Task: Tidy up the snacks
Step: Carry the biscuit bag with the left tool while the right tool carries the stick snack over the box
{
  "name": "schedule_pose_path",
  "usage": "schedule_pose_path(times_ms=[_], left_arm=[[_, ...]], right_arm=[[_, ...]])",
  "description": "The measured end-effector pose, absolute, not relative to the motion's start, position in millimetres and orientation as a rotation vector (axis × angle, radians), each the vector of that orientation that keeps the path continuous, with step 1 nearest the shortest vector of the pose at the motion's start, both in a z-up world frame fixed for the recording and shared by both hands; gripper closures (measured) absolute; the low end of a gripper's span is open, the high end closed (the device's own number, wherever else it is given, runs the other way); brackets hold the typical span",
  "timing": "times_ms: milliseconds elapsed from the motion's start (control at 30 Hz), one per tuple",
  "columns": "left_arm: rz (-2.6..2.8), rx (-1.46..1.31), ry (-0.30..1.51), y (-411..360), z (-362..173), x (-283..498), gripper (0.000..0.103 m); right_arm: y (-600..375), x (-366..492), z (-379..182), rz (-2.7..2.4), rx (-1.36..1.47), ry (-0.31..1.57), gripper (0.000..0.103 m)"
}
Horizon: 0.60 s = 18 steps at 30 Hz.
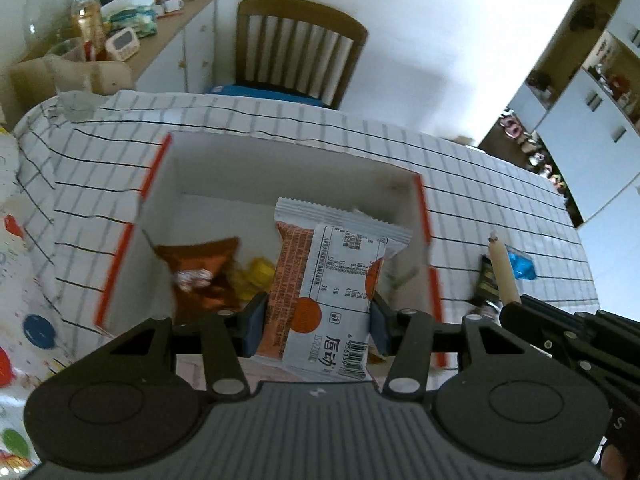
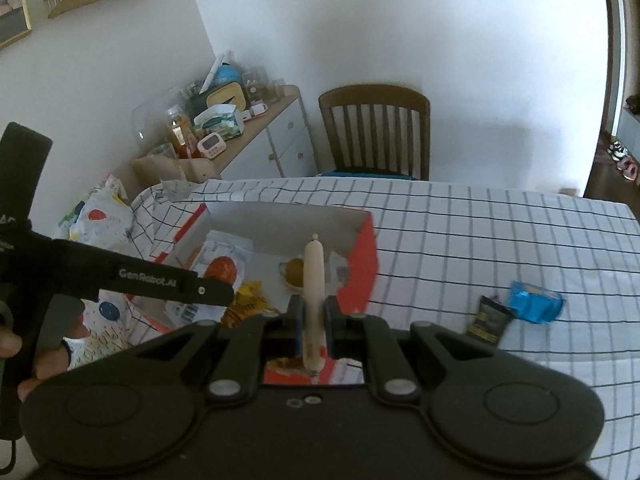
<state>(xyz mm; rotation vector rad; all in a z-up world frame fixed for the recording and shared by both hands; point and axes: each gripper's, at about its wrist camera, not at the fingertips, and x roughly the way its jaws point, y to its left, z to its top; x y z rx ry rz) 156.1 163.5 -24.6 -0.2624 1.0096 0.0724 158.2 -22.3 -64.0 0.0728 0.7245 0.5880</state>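
Note:
My left gripper (image 1: 318, 320) is shut on a white and orange snack packet (image 1: 324, 280) and holds it over the open white box with orange edges (image 1: 160, 184). The box holds a brown foil pack (image 1: 200, 276) and yellow sweets (image 1: 256, 276). My right gripper (image 2: 314, 322) is shut on a pale sausage stick (image 2: 314, 280), held upright above the near right corner of the same box (image 2: 360, 264). The stick also shows in the left wrist view (image 1: 502, 272). A blue packet (image 2: 534, 300) and a black packet (image 2: 488, 318) lie on the checked tablecloth (image 2: 480, 240) right of the box.
A wooden chair (image 2: 376, 132) stands at the table's far side. A cluttered white sideboard (image 2: 240, 128) is at the back left. A balloon-print bag (image 2: 100, 216) lies left of the box. White cabinets (image 1: 592, 132) stand at the right.

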Motion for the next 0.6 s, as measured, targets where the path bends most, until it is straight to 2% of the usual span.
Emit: schedule_pose_path(times_ms=[300,600], left_arm=[[0.138,-0.265,1.037,217,-45,177,0.052],[0.189,-0.240,1.074,237,-75,206,0.052]], right_arm=[[33,187,-84,0.558,0.044,0.773,0.094],[70,215,-112,0.518,-0.032,0.828,0.094]])
